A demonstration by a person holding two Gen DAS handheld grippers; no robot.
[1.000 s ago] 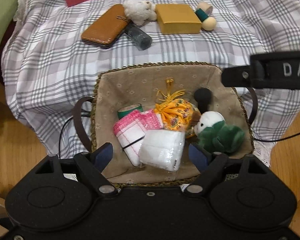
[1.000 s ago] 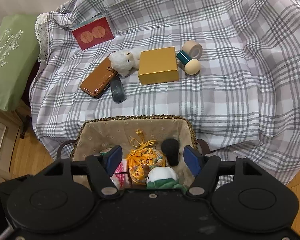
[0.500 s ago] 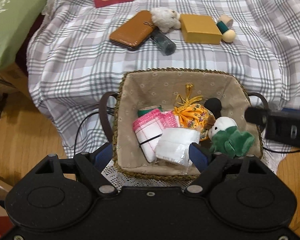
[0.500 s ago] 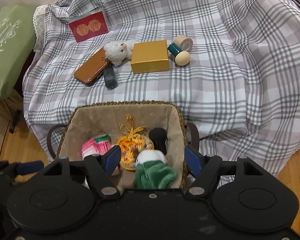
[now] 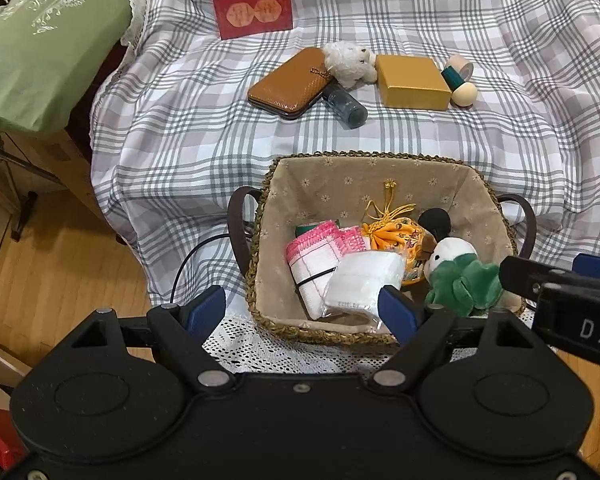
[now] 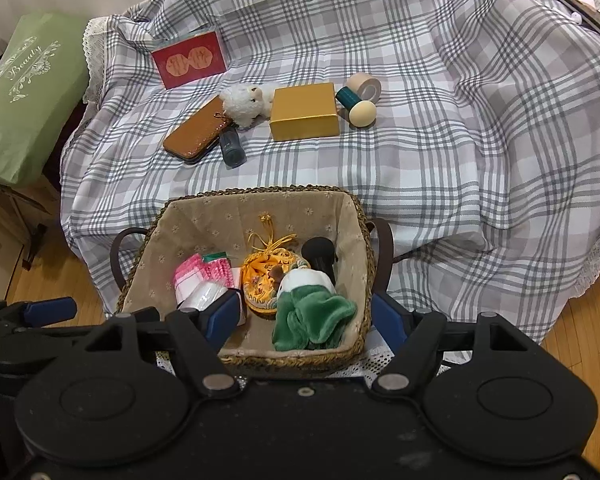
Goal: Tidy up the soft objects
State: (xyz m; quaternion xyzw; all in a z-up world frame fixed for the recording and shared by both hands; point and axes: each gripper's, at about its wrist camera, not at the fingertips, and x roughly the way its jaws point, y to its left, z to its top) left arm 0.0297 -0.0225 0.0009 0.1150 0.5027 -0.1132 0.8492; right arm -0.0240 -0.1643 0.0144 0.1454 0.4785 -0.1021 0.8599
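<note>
Jaws of both grippers, left [image 5: 302, 308] and right [image 6: 305, 316], spread and empty above basket [image 6: 364, 216]; 1 soft item outstanding, white plush [image 6: 246, 101] on bedspread [image 6: 460, 140] between wallet [image 6: 196, 132] and box [image 6: 304, 111]: approach from above, pinch the body only.

Both grippers pull back & up from the basket [image 5: 268, 216]. Left gripper [image 5: 302, 308] now sits behind its near rim, more floor & green cushion [image 5: 40, 40] in view. Right gripper [image 6: 302, 318] also retreats, w/ the green plush [image 6: 312, 316] now between its spread fingers [image 6: 388, 322], untouched.
</note>
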